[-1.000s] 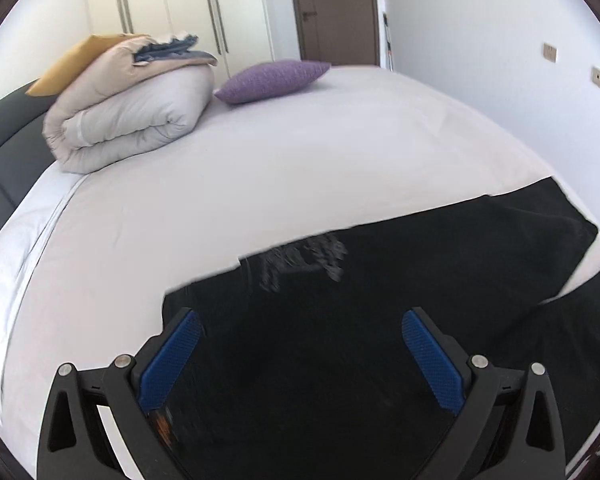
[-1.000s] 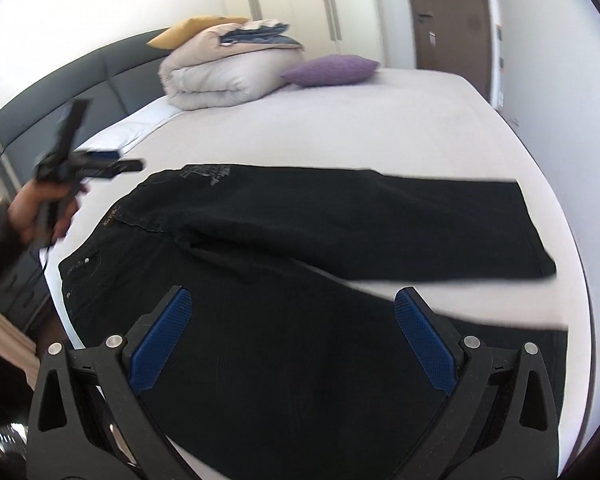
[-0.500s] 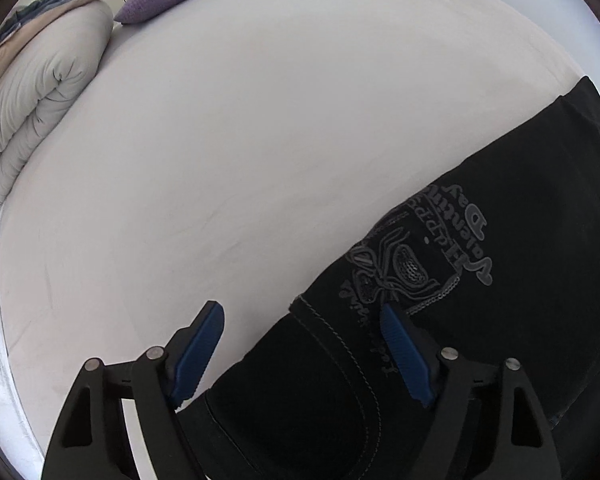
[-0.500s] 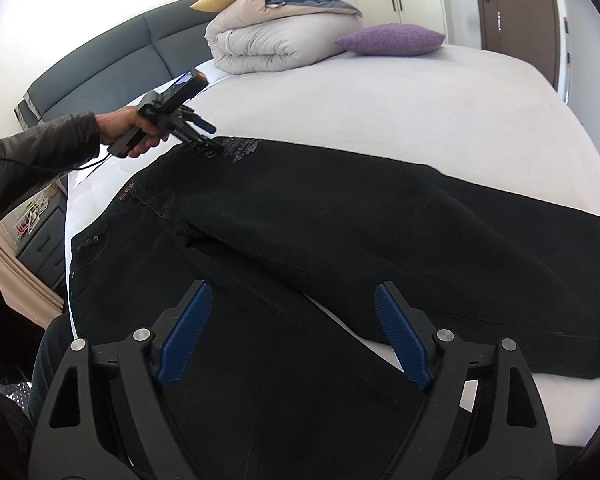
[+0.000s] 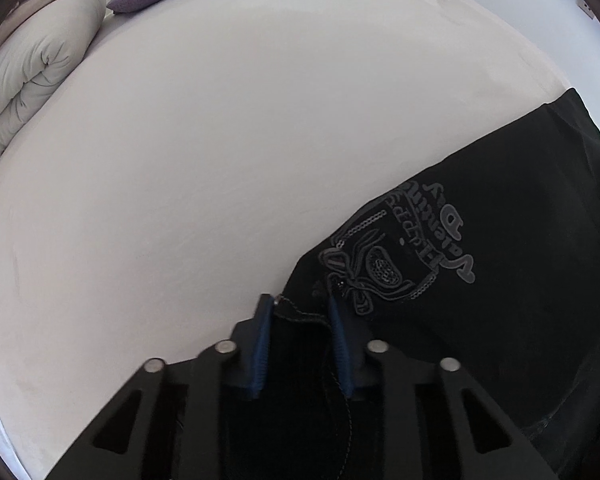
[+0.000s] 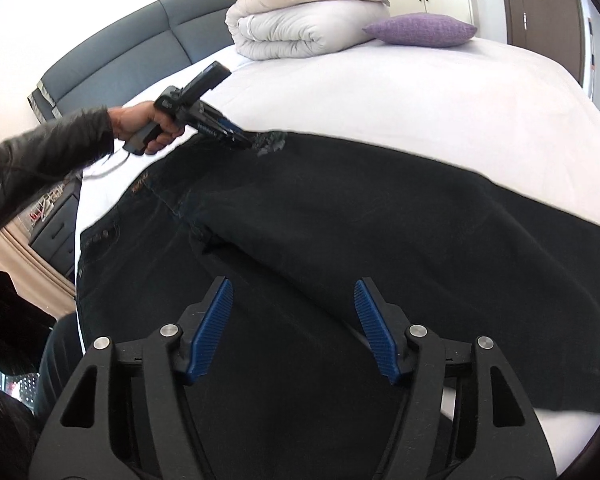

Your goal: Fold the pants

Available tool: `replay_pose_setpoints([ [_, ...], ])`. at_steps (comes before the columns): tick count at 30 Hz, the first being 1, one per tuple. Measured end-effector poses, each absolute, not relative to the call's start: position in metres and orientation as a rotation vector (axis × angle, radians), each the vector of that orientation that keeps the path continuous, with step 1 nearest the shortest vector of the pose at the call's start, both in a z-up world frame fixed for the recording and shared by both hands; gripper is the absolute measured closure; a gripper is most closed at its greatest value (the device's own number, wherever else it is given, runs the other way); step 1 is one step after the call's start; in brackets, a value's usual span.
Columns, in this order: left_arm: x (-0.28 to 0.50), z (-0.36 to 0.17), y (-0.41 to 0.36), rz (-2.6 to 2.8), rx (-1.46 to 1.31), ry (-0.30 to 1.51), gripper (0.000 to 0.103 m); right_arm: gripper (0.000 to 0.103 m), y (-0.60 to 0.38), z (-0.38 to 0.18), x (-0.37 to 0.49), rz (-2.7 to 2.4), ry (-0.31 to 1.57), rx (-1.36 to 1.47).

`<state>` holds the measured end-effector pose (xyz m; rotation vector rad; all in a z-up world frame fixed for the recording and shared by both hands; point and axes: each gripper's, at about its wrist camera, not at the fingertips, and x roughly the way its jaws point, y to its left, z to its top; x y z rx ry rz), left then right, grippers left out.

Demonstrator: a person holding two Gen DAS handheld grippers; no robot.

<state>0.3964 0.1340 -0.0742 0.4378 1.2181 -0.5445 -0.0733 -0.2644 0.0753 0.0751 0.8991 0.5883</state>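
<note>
While one pair of black pants lies flat, left tongs closing on its waistband corner, right tongs narrowing, empty.

Black pants lying flat on the bed, legs spread apart in a V. Waistband sits at the bed's left edge, and there's a grey printed logo near the far waist corner.

We see each claw built from matte black plastic arms with triangular cut-outs, joined by round silver screw heads, four across each frame. The left claw and the right claw both carry ribbed blue pads on the inner faces of their fingers. The hand wrapped around the left tool's black pistol handle comes out of a dark, leather-like sleeve, and a thin dark cable trails from the handle's base
</note>
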Motion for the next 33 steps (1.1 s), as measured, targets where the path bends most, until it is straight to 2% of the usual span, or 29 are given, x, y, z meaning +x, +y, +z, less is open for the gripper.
replay_pose_setpoints([
  [2, 0.385, -0.065, 0.135, -0.516, 0.46, 1.174, 0.09, 0.043, -0.26, 0.083, -0.063, 0.596, 0.886, 0.066],
  [7, 0.336, -0.036, 0.138, -0.449, 0.482, 1.007, 0.092, 0.044, -0.24, 0.106, -0.024, 0.631, 0.851, -0.03],
  [8, 0.322, -0.03, 0.139, -0.435, 0.496, 0.974, 0.096, 0.046, -0.232, 0.111, -0.013, 0.642, 0.847, -0.048],
  [11, 0.285, -0.019, 0.132, -0.417, 0.498, 0.91, 0.096, 0.048, -0.208, 0.122, 0.02, 0.656, 0.836, -0.099],
  [15, 0.276, 0.003, 0.126, -0.42, 0.481, 0.848, 0.096, 0.048, -0.17, 0.128, 0.062, 0.674, 0.831, -0.179],
  [24, 0.254, 0.017, 0.141, -0.442, 0.44, 0.779, 0.096, 0.049, -0.101, 0.091, 0.128, 0.66, 0.929, -0.318],
  [25, 0.252, 0.018, 0.142, -0.44, 0.437, 0.775, 0.096, 0.053, -0.096, 0.088, 0.129, 0.664, 0.936, -0.325],
  [26, 0.249, 0.019, 0.143, -0.439, 0.434, 0.772, 0.096, 0.072, -0.091, 0.086, 0.129, 0.675, 0.945, -0.332],
  [27, 0.251, 0.02, 0.145, -0.439, 0.43, 0.769, 0.096, 0.082, -0.087, 0.086, 0.129, 0.682, 0.952, -0.337],
  [28, 0.249, 0.02, 0.147, -0.438, 0.425, 0.768, 0.096, 0.086, -0.084, 0.087, 0.129, 0.683, 0.949, -0.337],
  [29, 0.248, 0.021, 0.148, -0.438, 0.416, 0.768, 0.096, 0.094, -0.082, 0.09, 0.128, 0.689, 0.939, -0.33],
  [33, 0.24, 0.025, 0.158, -0.418, 0.376, 0.761, 0.096, 0.099, -0.068, 0.104, 0.121, 0.69, 0.908, -0.327],
])
